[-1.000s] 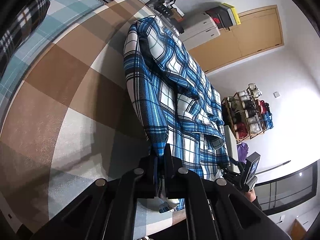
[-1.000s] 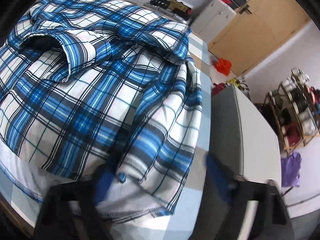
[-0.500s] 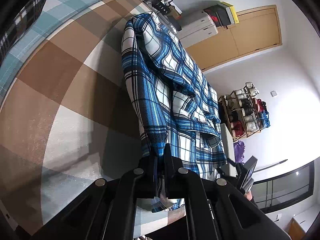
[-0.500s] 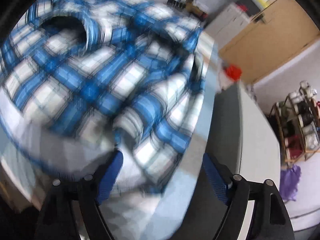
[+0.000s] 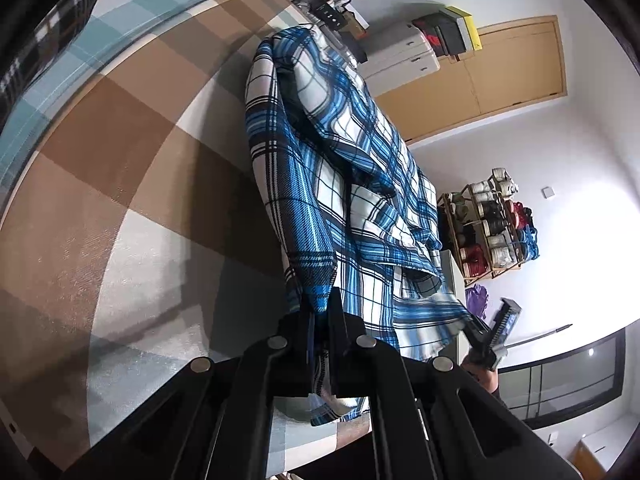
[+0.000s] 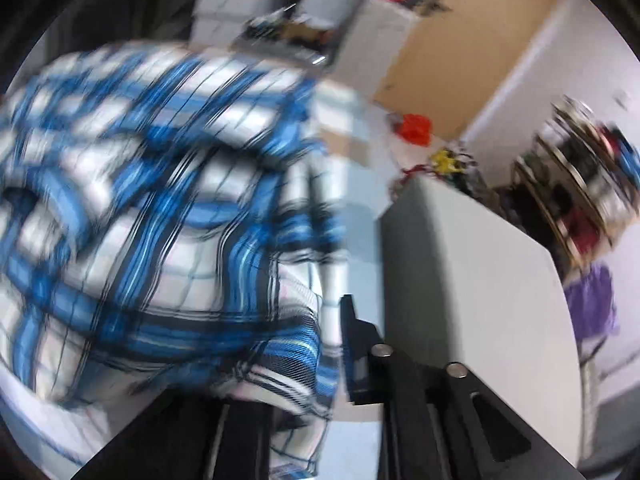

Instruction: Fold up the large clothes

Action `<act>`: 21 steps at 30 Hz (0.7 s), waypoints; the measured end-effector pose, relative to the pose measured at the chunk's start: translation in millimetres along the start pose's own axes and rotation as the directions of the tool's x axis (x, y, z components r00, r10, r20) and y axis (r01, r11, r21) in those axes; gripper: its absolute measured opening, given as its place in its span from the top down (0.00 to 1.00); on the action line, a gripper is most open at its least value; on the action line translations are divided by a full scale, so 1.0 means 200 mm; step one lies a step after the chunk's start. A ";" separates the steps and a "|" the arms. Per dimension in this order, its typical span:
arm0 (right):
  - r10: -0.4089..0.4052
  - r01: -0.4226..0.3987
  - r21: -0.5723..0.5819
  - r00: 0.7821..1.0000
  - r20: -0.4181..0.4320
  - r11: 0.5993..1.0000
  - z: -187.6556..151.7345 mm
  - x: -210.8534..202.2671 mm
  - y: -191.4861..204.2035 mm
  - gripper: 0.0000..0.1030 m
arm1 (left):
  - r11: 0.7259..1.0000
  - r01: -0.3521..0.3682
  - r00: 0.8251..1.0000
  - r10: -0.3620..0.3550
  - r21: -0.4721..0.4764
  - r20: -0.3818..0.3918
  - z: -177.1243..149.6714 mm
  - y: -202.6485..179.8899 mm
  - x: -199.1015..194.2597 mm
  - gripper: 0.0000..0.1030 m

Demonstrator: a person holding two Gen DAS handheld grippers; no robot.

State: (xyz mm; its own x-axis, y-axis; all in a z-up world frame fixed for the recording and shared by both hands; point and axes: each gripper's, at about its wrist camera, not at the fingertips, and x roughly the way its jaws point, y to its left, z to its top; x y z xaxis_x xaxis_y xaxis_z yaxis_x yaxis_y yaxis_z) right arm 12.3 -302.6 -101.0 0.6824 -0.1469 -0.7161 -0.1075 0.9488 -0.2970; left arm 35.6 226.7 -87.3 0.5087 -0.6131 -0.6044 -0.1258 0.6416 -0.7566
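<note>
The left gripper (image 5: 320,320) is pinching the near edge of the shirt (image 5: 328,184), its jaws clamped tight on the blue plaid cloth. From the left wrist, the shirt is stretching away in a long rumpled ridge across the bed (image 5: 120,184), whose cover is showing big brown, white and teal squares; this view is also catching the right gripper (image 5: 490,336) off to the side, at the shirt's lower corner. From the right wrist, that gripper (image 6: 332,344) is showing its jaws having just been closing, and they are now gripping a fold of the shirt (image 6: 160,200), which is draping over one finger. Only this view is showing the grey cabinet (image 6: 472,272) beside the bed and a red thing (image 6: 416,128) behind it. The door (image 5: 504,68) and shoe rack (image 5: 492,224) are standing against the white wall. The right view is smearing badly, so the far clutter is hard to make out.
</note>
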 end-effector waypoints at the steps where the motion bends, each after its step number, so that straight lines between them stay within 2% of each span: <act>1: 0.009 -0.009 0.018 1.000 0.025 1.000 0.00 -0.03 -0.02 0.97 | 1.000 -0.005 1.000 0.005 0.000 0.001 0.00 0.00 0.00 1.00; 4: -0.034 0.039 -0.028 0.989 0.142 0.999 -0.05 -0.19 -0.01 0.98 | 1.000 -0.010 1.000 0.010 0.005 -0.001 0.00 0.00 0.00 1.00; 8: -0.071 0.109 -0.192 0.978 0.194 0.975 -0.15 -0.27 0.12 0.98 | 1.000 -0.020 1.000 0.020 0.008 -0.002 0.00 0.00 0.00 1.00; 11: -0.101 0.136 -0.312 0.987 0.128 0.940 -0.25 -0.18 0.21 0.98 | 1.000 -0.024 1.000 0.024 0.003 0.003 0.00 -0.01 0.00 1.00; 17: -0.153 0.154 -0.392 0.988 0.034 0.907 -0.41 -0.11 0.24 0.98 | 0.999 -0.034 0.999 0.034 -0.005 0.007 0.01 0.01 -0.02 1.00; 19: -0.125 0.114 -0.405 0.992 -0.001 0.907 -0.45 -0.16 0.24 0.98 | 0.999 -0.036 0.999 0.036 -0.006 0.009 0.01 0.02 -0.03 1.00; 21: -0.096 0.048 -0.442 0.992 -0.087 0.896 -0.48 -0.18 0.26 0.98 | 0.999 -0.041 0.999 0.041 0.001 0.017 0.02 0.02 -0.05 1.00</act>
State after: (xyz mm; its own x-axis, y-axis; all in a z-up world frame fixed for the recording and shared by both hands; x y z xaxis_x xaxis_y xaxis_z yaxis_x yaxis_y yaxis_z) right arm -87.3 -275.1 -152.4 0.6241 -0.2610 -0.7364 -0.3834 0.7190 -0.5797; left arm 34.0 238.2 -83.6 0.5172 -0.5786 -0.6306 -0.1458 0.6665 -0.7311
